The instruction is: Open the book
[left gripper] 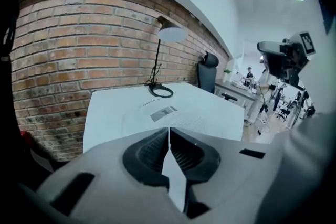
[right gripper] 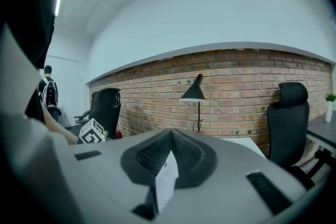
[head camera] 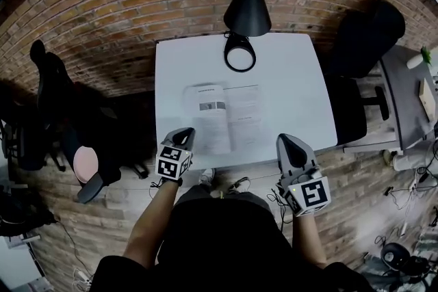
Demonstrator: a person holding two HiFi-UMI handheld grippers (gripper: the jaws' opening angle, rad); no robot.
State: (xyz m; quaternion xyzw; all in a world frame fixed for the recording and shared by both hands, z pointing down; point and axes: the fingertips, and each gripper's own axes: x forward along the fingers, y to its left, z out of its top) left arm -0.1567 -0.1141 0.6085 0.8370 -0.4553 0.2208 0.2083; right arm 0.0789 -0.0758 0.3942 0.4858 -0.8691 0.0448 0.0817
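The book (head camera: pixel 226 116) lies open and flat on the white table (head camera: pixel 294 78), with a small picture on its left page. In the left gripper view the open book (left gripper: pixel 168 115) lies just beyond the jaw tips. My left gripper (head camera: pixel 185 137) hangs over the table's front edge at the book's lower left corner, its jaws shut (left gripper: pixel 168 129) with nothing between them. My right gripper (head camera: pixel 291 143) is at the front edge, right of the book and apart from it. Its jaws meet at the tip (right gripper: pixel 171 132) and hold nothing.
A black desk lamp (head camera: pixel 246 3) leans over the far side of the table, its ring base (head camera: pixel 240 55) behind the book. Black office chairs stand at the left (head camera: pixel 61 113) and right (head camera: pixel 363 37). Another desk (head camera: pixel 410 99) is at far right. Cables lie on the floor.
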